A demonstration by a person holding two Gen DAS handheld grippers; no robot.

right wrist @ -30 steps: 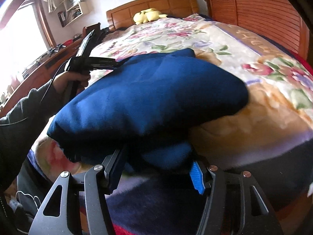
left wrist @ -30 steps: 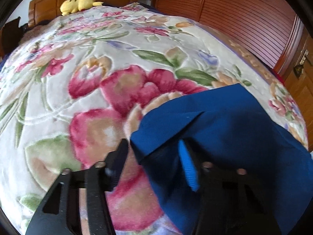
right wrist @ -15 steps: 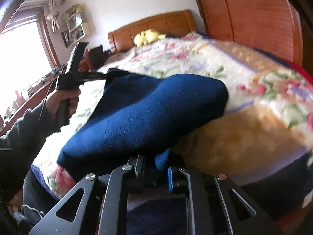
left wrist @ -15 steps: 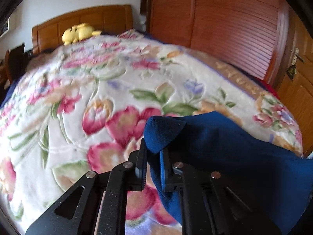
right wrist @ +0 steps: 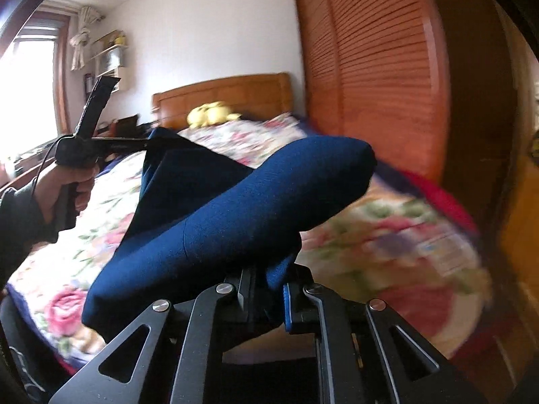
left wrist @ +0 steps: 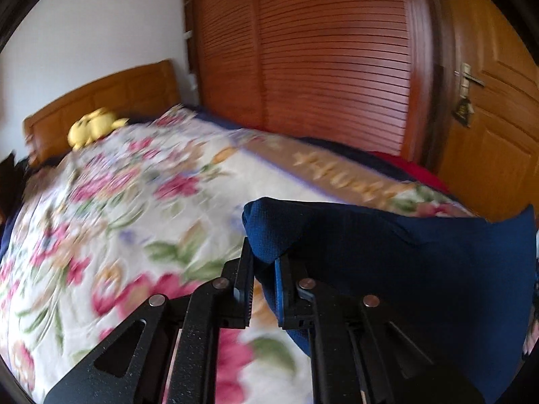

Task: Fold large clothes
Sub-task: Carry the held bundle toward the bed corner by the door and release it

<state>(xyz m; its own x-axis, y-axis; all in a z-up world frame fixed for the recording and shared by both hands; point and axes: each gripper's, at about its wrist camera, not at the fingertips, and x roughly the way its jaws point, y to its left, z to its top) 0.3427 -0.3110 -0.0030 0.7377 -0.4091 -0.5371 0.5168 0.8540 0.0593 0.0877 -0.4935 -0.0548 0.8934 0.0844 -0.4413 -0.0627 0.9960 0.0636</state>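
A navy blue garment hangs lifted above the floral bedspread. My left gripper is shut on one corner of the cloth, which bunches out above its pads. In the right wrist view my right gripper is shut on another edge of the blue garment, which stretches up and left to the left gripper, held by a hand in a dark sleeve. The fabric sags in a thick roll between the two grips.
A wooden headboard with a yellow plush toy stands at the far end of the bed. A slatted wardrobe runs along the right side, with a door beside it. A window and shelves are on the left.
Both grippers closed on the blue garment's edges and rose, lifting it off the bedspread. The views tilted up toward the headboard and wardrobe.
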